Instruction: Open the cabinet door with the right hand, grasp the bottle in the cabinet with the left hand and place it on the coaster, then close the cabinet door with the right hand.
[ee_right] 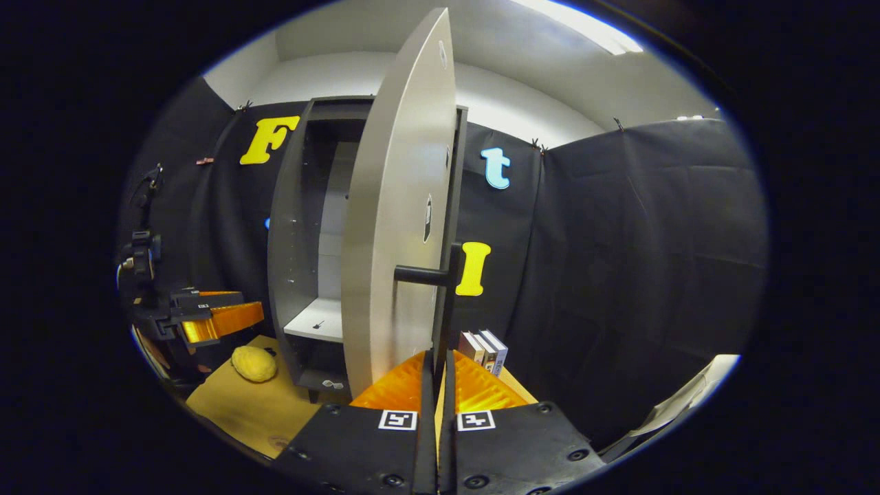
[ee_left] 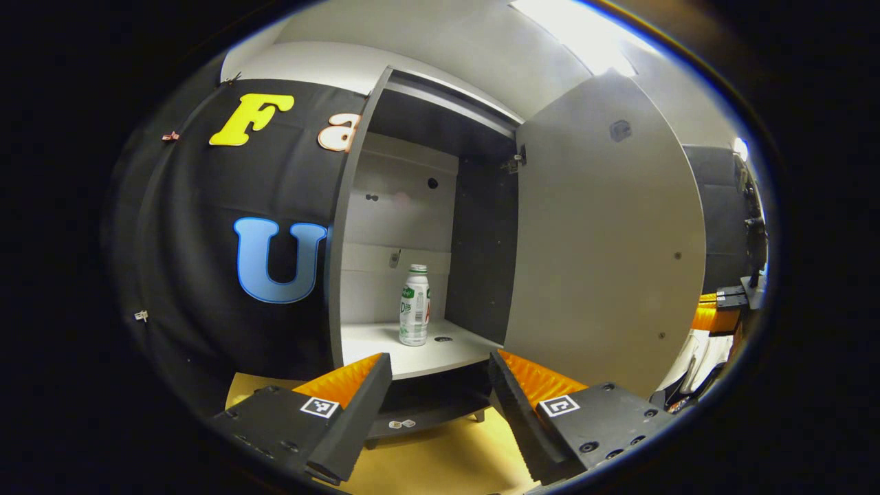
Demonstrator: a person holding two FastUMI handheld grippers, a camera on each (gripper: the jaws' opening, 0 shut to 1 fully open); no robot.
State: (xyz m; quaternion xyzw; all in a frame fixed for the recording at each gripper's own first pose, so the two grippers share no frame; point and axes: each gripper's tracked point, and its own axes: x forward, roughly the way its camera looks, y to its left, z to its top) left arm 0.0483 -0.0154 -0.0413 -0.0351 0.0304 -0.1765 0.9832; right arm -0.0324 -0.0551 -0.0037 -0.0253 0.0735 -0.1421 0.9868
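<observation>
On the cabinet shelf (ee_left: 412, 354) I see a slim plastic bottle (ee_left: 414, 306) past my spread left claw (ee_left: 440, 392); my right claw (ee_right: 438, 375), pressed together, faces the flat door (ee_right: 395, 227) edge-on.

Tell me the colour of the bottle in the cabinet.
White bottle with green label markings and a pale cap, clearest in the left gripper view.

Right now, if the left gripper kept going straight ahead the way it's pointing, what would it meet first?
Probably the bottle. The left gripper is open, aimed into the open cabinet, and the bottle stands upright on the shelf between its fingers' line. Depth is unclear; the shelf's front edge sits close below.
</observation>
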